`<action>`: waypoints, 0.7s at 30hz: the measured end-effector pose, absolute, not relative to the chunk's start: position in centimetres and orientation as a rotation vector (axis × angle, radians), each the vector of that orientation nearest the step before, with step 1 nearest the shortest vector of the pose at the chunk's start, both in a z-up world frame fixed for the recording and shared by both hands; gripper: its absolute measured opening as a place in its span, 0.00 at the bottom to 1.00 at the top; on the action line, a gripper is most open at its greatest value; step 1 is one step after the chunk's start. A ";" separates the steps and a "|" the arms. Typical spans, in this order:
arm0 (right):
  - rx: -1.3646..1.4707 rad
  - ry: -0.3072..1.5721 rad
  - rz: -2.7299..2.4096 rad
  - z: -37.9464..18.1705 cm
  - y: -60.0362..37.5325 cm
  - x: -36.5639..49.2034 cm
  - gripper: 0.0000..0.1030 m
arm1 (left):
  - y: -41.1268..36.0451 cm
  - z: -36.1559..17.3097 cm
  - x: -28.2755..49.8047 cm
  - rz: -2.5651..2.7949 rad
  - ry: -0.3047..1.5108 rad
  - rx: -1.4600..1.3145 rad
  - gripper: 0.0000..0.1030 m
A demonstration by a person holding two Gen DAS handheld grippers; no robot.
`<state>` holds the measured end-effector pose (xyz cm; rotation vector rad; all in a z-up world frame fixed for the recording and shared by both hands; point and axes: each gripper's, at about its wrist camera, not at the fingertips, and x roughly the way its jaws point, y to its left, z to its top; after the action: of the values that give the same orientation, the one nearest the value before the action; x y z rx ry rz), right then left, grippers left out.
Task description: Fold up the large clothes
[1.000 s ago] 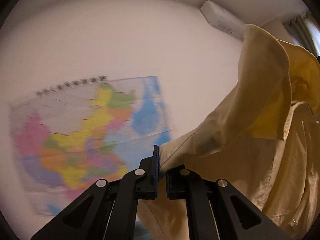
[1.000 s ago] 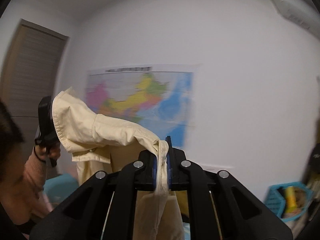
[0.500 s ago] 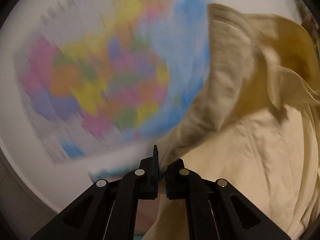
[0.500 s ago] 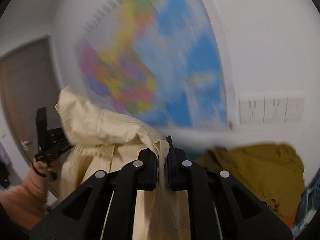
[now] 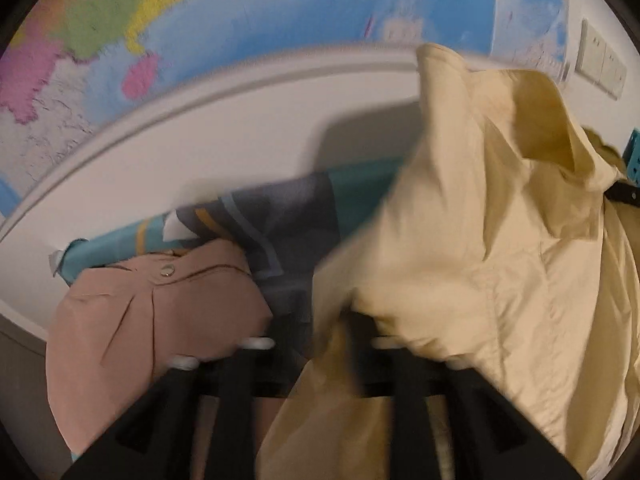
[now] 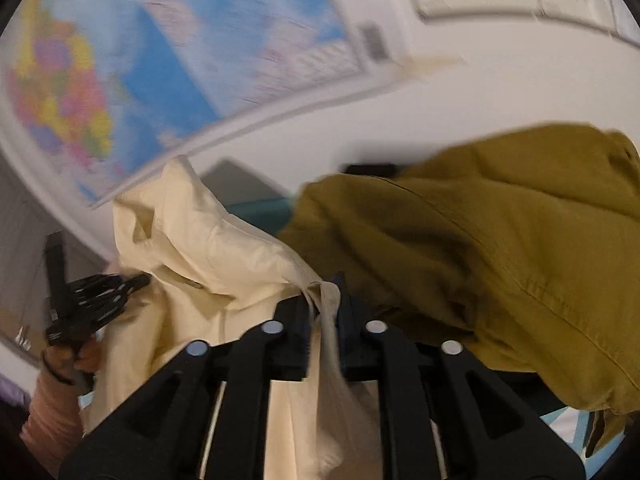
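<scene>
A large coloured wall map is hanging on a white wall, blurred in both views. White wall switches are sitting to the map's right. A teal patterned cover is lying along the wall's foot. Warm indoor light is casting soft shadows on the wall.

Both of your views are dim and warm, with black round corners from the fisheye lens. Straight lines on the wall bend near the edges. The map is smeared by blur. Your left tool is too blurred to see its shape. The cream shirt throws a soft grey shadow on the white wall behind it.
</scene>
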<state>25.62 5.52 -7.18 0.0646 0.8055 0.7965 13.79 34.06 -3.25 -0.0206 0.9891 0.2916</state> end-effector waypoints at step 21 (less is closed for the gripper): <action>-0.018 0.886 0.789 -15.4 -10.9 10.9 0.89 | 16.7 -3.9 -9.1 -0.056 1.023 0.143 0.86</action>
<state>10.86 -10.90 -15.39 -0.0179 0.8858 0.7890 -9.08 16.70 -3.88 0.1430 1.0230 -0.0557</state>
